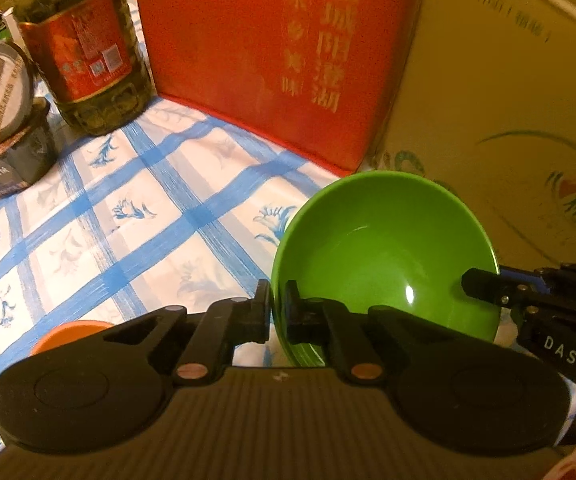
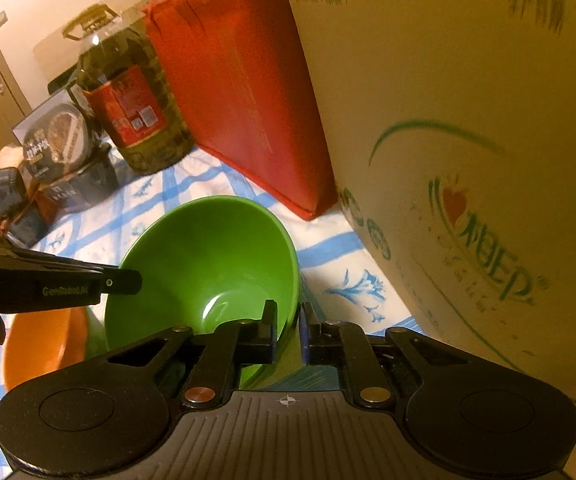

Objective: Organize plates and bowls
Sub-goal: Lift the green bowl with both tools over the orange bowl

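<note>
Warm dim light, fisheye-warped, blurred edges

Left wrist view. The left gripper (image 1: 278,304) is clamped on the near-left rim of a tilted green bowl (image 1: 383,252); the right gripper (image 1: 483,286) pinches the opposite rim. An orange dish (image 1: 68,334) lies lower left on the blue-checked tablecloth (image 1: 128,216). Behind stand an oil bottle (image 1: 88,52), a red box (image 1: 256,56) and a cardboard carton (image 1: 507,100).

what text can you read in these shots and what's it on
"DAS": right gripper, side of its body.
"GenRobot.AI": left gripper, side; blurry.
Gold Chinese characters: red box; blurred, unsure.
Green logo: cardboard box; unreadable.
Oil bottle label and black food boxes: too small.
</note>
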A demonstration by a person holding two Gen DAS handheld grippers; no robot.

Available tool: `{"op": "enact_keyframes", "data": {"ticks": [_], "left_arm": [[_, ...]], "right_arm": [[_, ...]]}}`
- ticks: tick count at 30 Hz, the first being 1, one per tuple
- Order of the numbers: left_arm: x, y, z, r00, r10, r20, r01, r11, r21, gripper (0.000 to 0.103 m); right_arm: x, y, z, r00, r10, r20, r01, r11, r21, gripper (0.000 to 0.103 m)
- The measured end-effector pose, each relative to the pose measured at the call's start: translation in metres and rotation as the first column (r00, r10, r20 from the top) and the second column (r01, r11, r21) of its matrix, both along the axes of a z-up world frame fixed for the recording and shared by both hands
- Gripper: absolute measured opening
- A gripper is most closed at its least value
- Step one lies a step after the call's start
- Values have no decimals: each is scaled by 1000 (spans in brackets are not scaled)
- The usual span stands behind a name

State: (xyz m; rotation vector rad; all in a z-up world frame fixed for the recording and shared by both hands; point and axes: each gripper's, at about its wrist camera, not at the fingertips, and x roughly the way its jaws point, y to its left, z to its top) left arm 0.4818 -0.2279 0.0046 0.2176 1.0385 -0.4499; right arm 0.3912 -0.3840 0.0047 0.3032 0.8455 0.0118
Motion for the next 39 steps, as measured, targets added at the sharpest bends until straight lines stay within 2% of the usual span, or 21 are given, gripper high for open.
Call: {"op": "enact_keyframes", "data": {"ticks": [12,20,27,39], "left_arm": [[-31,48,78,996,55,72,-52,998,-38,5],[-51,99,107,986,133,104,-131,991,-25,5],[-58,144,101,975,203,87,-202,979,-15,5],[-50,183,53,964,267,-5,-267,963,-36,5]], "right_arm": [[-22,37,72,996,59,64,-61,998,25,11],[-22,89,90,987,150,63,-153,987,53,11],[-12,132,81,975,221,28,-223,973,58,11],[11,165,50,958,284,-44,-284,959,-12,9]]}}
